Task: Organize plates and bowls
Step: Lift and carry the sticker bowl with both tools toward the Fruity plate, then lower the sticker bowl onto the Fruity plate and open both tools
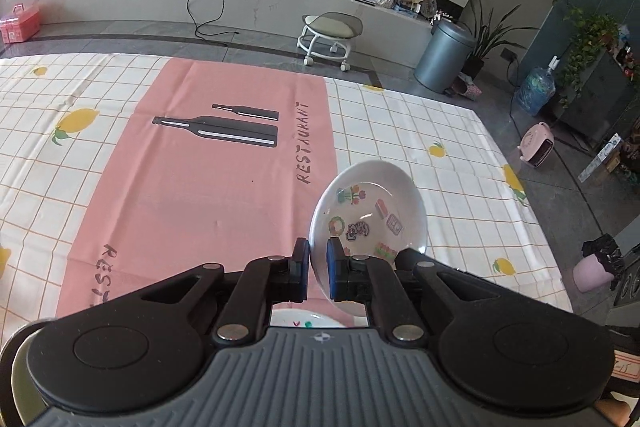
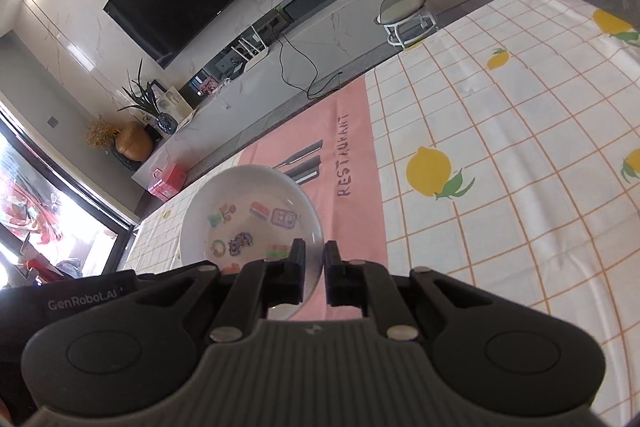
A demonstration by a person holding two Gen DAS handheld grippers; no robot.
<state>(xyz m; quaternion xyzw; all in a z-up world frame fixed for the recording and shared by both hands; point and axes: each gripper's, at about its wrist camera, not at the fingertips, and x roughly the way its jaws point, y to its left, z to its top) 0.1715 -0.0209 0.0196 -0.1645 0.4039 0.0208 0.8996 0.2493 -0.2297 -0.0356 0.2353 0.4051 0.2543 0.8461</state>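
My left gripper (image 1: 318, 247) is shut on the left rim of a white bowl (image 1: 372, 203) with coloured stickers inside. The bowl is tilted and hangs above the tablecloth, right of the fingers. In the right wrist view my right gripper (image 2: 314, 251) is shut on the right rim of a matching white stickered bowl (image 2: 248, 195), which extends to the left of the jaws and is also off the table. Under the left gripper a sliver of another white dish (image 1: 308, 323) shows; most of it is hidden.
The table carries a lemon-print checked cloth (image 1: 440, 115) with a pink "RESTAURANT" mat (image 1: 200, 187) in the middle. Beyond its far edge stand a small wheeled stool (image 1: 330, 31) and a grey bin (image 1: 442, 55). A black housing marked GenRobot.AI (image 2: 80, 299) sits at the lower left.
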